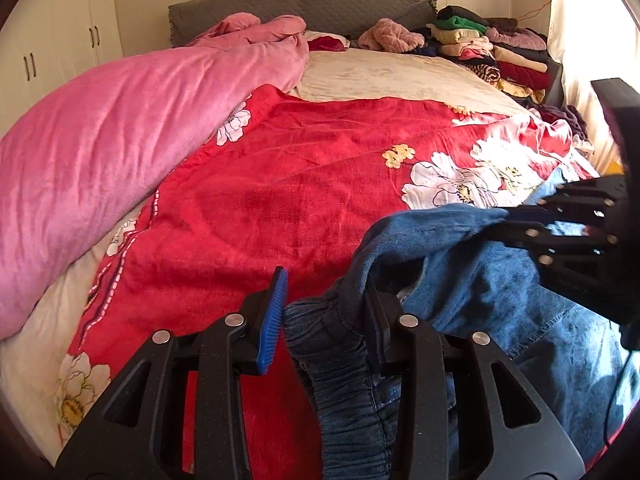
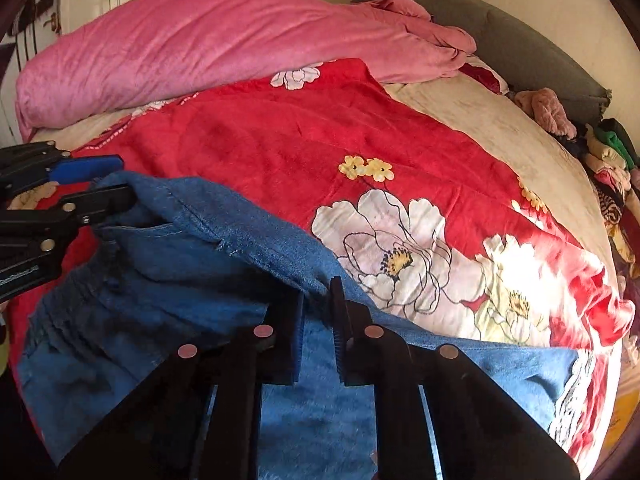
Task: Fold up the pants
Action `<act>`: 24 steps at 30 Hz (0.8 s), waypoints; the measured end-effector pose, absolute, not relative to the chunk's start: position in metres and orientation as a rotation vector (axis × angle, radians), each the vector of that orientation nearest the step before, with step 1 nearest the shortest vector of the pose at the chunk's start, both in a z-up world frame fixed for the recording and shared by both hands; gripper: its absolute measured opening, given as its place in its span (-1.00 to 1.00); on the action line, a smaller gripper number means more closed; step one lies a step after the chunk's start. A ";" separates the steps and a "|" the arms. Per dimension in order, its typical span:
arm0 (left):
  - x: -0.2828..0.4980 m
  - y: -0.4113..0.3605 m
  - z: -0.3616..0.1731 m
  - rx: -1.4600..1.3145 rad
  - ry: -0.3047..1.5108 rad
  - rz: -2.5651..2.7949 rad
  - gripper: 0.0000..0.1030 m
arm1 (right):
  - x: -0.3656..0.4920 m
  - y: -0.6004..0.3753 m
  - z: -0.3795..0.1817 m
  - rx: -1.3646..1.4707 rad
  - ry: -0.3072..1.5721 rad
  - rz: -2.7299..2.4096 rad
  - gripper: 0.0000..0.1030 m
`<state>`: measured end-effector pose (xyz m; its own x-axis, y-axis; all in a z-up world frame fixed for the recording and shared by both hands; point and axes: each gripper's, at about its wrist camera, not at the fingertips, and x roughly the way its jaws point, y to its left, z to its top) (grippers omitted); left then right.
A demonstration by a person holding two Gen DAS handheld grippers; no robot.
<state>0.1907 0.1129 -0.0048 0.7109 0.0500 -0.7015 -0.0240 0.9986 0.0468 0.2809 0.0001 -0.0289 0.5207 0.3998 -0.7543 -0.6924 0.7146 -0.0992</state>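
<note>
Lying bunched at the lower right of the left wrist view, one pair of blue denim pants (image 1: 492, 280) rests on one red floral blanket (image 1: 280, 168). Two grippers hold it: left gripper (image 1: 326, 312) clamps the elastic waistband; right gripper (image 2: 318, 320) pinches a denim fold, nearly closed.

Home bedroom: bed (image 1: 380, 76), grey headboard (image 1: 280, 0), pink duvet (image 1: 120, 120), wardrobe (image 1: 60, 48).
</note>
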 end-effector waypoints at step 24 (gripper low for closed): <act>0.054 0.096 -0.002 0.092 0.819 -0.035 -0.44 | 0.058 -0.071 -0.011 -0.154 0.744 0.836 -0.87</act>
<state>0.0537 0.0956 -0.0015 0.6829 0.0044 -0.7305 0.0670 0.9954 0.0686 0.0585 -0.0709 -0.0108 0.4380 0.6177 -0.6532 -0.7207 0.6756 0.1556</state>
